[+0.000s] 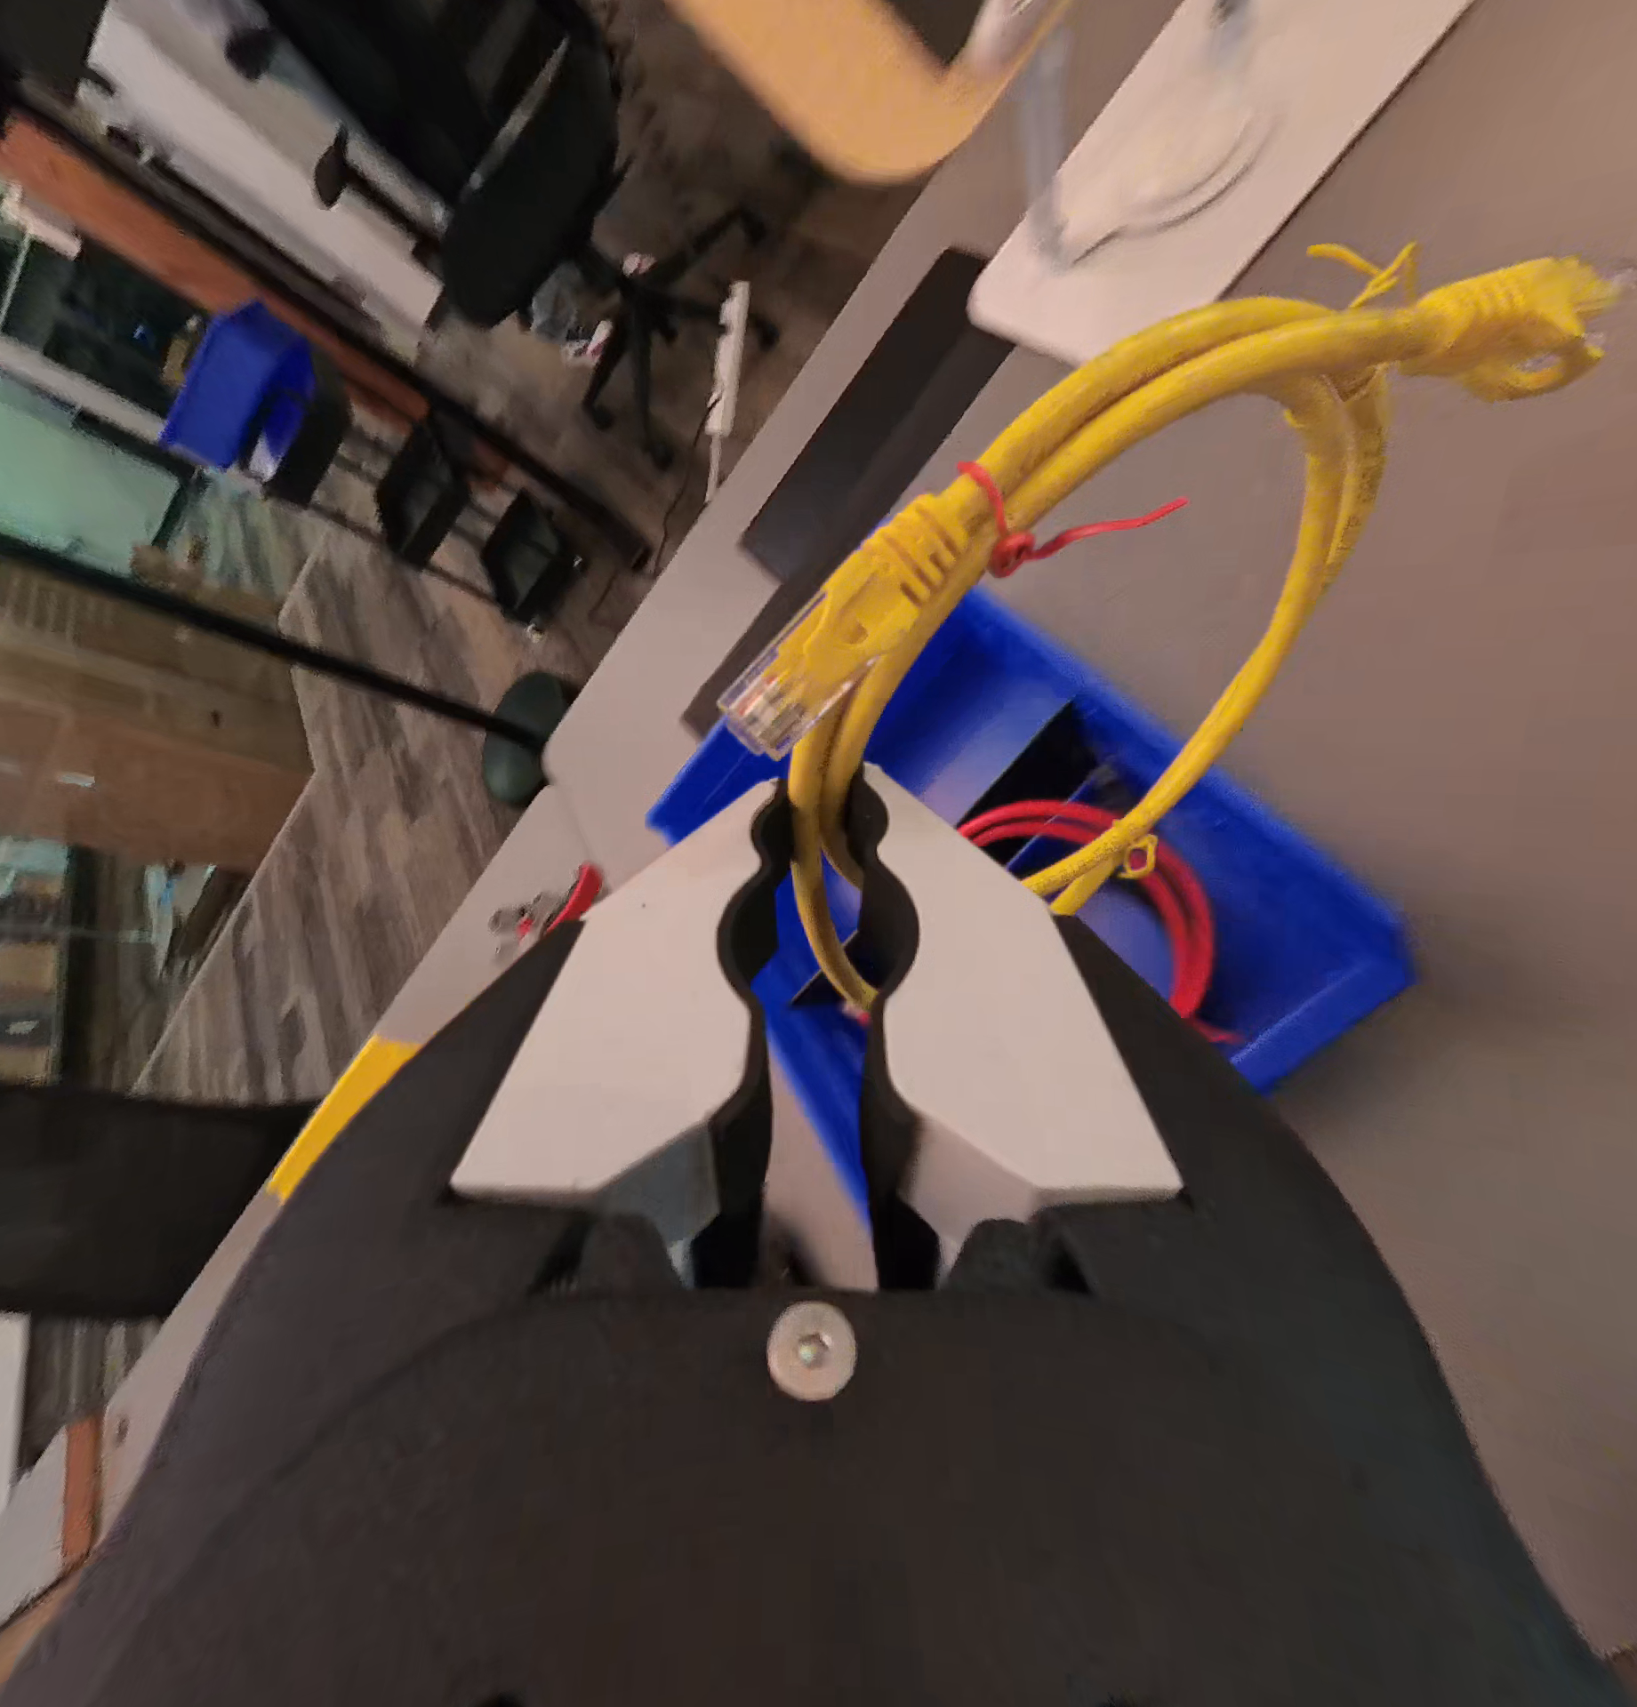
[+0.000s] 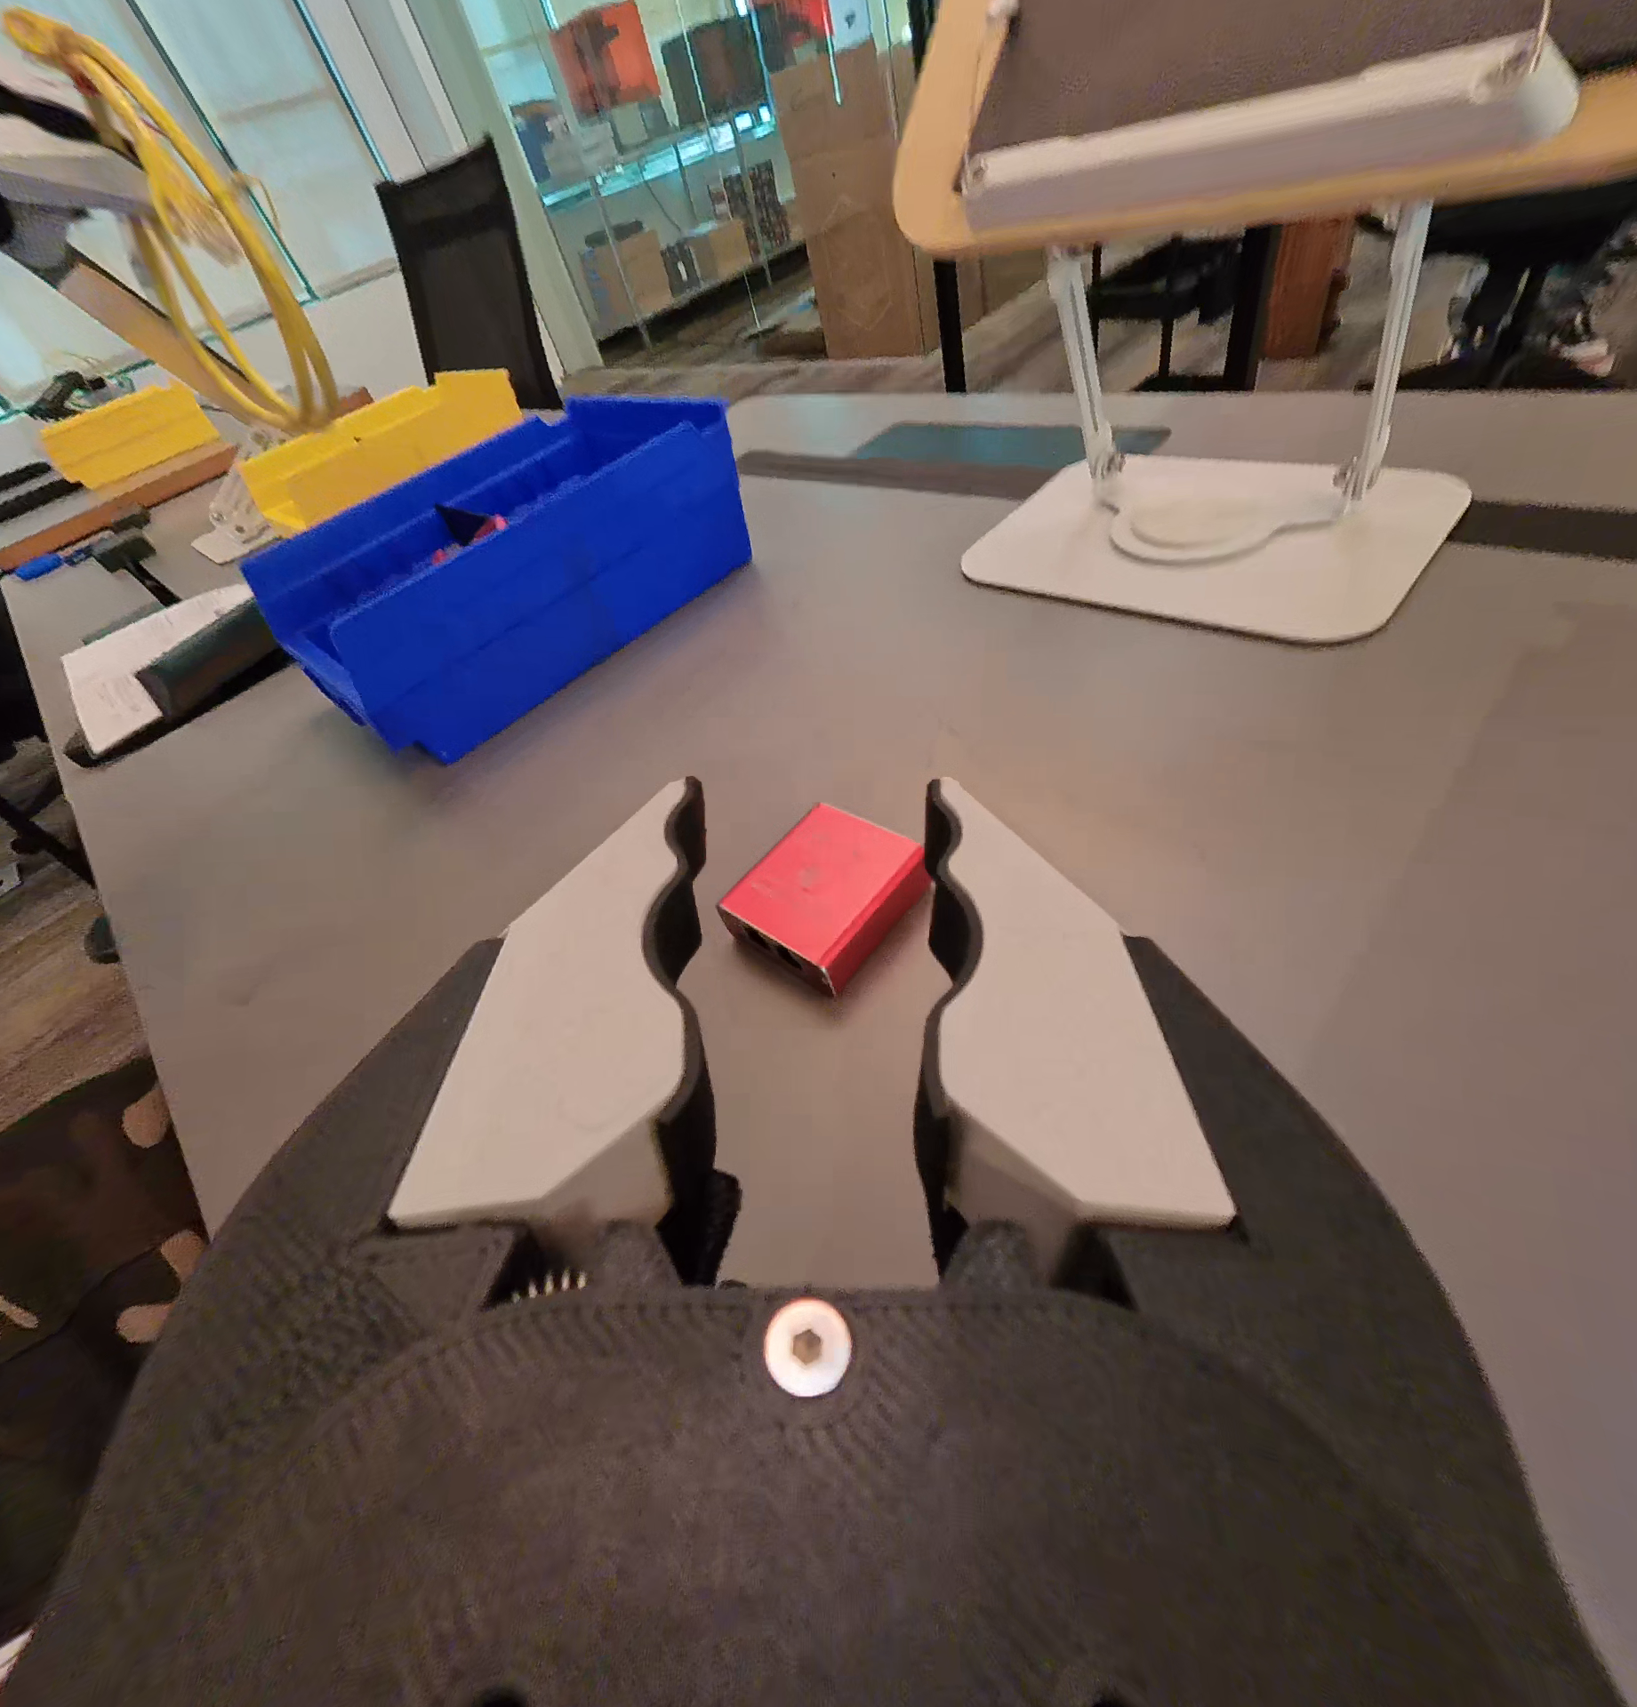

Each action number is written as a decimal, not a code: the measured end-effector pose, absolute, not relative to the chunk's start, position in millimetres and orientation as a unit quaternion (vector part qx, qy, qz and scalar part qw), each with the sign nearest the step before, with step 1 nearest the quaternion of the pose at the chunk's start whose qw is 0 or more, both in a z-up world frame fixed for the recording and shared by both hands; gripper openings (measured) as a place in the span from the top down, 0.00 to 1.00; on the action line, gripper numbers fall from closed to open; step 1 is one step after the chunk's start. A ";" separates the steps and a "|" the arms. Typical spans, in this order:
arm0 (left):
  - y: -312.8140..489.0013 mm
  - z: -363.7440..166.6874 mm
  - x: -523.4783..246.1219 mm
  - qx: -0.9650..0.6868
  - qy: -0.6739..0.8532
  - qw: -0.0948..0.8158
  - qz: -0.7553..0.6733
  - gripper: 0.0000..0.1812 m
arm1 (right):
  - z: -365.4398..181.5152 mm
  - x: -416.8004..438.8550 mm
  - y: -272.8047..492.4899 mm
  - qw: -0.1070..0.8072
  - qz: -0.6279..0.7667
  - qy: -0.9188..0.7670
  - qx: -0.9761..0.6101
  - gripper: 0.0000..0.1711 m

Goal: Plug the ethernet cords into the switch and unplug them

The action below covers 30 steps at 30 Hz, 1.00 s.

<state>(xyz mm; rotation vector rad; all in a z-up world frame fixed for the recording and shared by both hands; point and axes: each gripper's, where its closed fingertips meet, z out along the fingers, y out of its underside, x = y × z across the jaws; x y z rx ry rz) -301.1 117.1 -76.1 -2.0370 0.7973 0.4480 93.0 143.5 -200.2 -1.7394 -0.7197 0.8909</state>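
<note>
Left wrist view: left gripper (image 1: 824, 813) jaws clench yellow cord (image 1: 1156, 369) (coiled, probably lifted from bin (image 1: 1304, 887)); right gripper (image 2: 814, 813) jaws released, bracketing switch (image 2: 819, 891) for steadying.

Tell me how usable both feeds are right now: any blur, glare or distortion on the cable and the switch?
Left wrist view: tilted frame, motion blur smears the far plug of the yellow ethernet cable and the blue bin; the near plug is sharp in the left gripper. Right wrist view: the red switch between the right gripper fingers is crisp, no glare; wide-angle bending, edges soft.
</note>
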 end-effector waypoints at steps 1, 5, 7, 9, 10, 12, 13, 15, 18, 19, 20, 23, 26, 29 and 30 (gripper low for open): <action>119.1 -80.0 -279.9 -0.819 0.331 0.441 0.160 0.96 | -194.1 92.3 141.5 0.514 0.371 -0.301 -0.712 0.73; 130.2 -106.6 -192.8 -0.804 0.379 0.450 0.088 0.95 | -170.0 89.0 131.0 0.549 0.381 -0.316 -0.673 0.72; 135.5 -122.1 -146.7 -0.789 0.396 0.467 0.050 0.95 | -156.1 86.7 124.2 0.567 0.390 -0.323 -0.650 0.71; 140.4 -141.0 -104.4 -0.775 0.413 0.477 0.021 0.95 | -141.0 85.3 117.5 0.588 0.394 -0.329 -0.625 0.70; 142.8 -149.2 -84.5 -0.768 0.418 0.484 0.006 0.95 | -134.4 84.5 114.0 0.598 0.392 -0.336 -0.612 0.70; 144.6 -164.2 -47.2 -0.761 0.422 0.493 -0.030 0.96 | -124.0 83.6 108.4 0.617 0.384 -0.351 -0.590 0.69; 146.3 -168.5 -32.7 -0.756 0.421 0.500 -0.037 0.96 | -119.8 83.0 105.7 0.626 0.380 -0.358 -0.580 0.69; 148.7 -176.5 -9.1 -0.749 0.423 0.508 -0.046 0.96 | -115.7 82.4 102.6 0.633 0.375 -0.366 -0.570 0.69; 148.7 -183.3 18.9 -0.723 0.450 0.522 -0.044 0.96 | -107.0 82.4 95.3 0.643 0.379 -0.382 -0.545 0.70; 146.8 -191.6 25.7 -0.726 0.465 0.504 -0.044 0.96 | -101.2 84.8 93.7 0.651 0.377 -0.385 -0.534 0.70; 143.2 -200.9 31.9 -0.731 0.483 0.479 -0.049 0.96 | -97.5 87.4 94.0 0.658 0.365 -0.392 -0.529 0.71; 137.9 -211.4 42.7 -0.744 0.497 0.442 -0.068 0.96 | -102.9 87.8 95.1 0.664 0.290 -0.447 -0.524 0.73; 132.4 -213.9 52.9 -0.750 0.502 0.422 -0.087 0.96 | -130.7 77.9 96.2 0.639 0.212 -0.513 -0.533 0.75; 123.3 -219.4 62.6 -0.752 0.518 0.397 -0.092 0.96 | -157.1 67.9 96.3 0.617 0.164 -0.553 -0.534 0.78; 119.5 -220.5 66.6 -0.749 0.525 0.393 -0.096 0.96 | -160.7 66.3 97.2 0.614 0.161 -0.554 -0.539 0.79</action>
